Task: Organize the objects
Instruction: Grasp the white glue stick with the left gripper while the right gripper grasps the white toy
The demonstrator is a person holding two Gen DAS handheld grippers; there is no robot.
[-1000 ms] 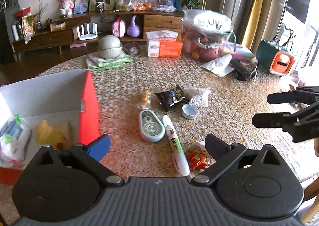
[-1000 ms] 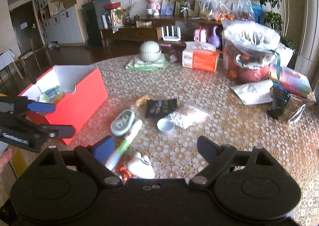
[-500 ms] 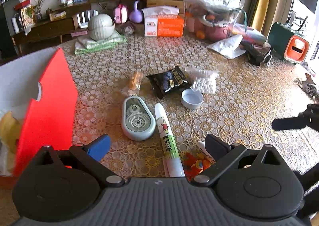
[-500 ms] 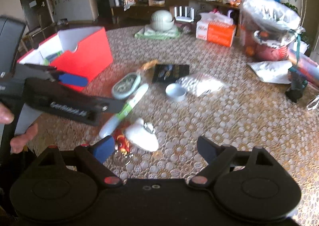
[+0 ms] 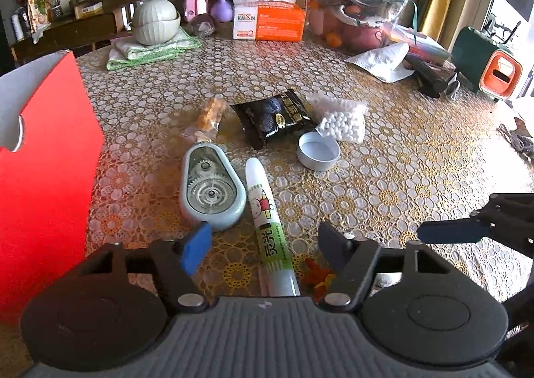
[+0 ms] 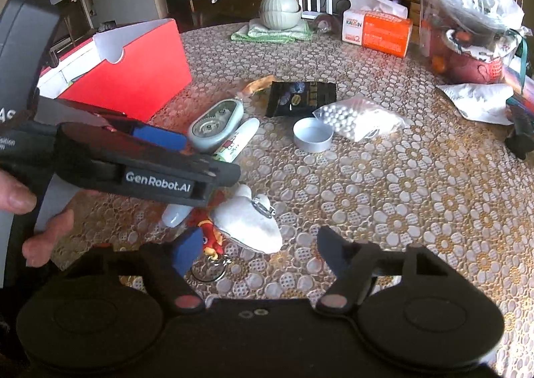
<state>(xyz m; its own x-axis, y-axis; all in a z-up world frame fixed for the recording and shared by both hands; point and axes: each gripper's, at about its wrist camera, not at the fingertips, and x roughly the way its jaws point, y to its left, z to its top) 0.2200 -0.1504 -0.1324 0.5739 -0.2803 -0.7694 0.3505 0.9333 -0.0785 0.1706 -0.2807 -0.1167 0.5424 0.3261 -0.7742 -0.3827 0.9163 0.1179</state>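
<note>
We see the left gripper (image 5: 263, 243) wide open, holding nothing — its fingers sit on each side of the white glue stick (image 5: 268, 228). The right gripper (image 6: 257, 249) is wide open too, empty, just above a white plush keychain (image 6: 247, 219). Next to the glue stick lies a grey tape roller (image 5: 210, 186). Behind them, toward the middle of the table (image 5: 400, 151), are a black snack pack (image 5: 273, 114), a bag of white beads (image 5: 340, 119) and a small round lid (image 5: 318, 151). The red box (image 5: 43, 157) stands by the table's left edge.
</note>
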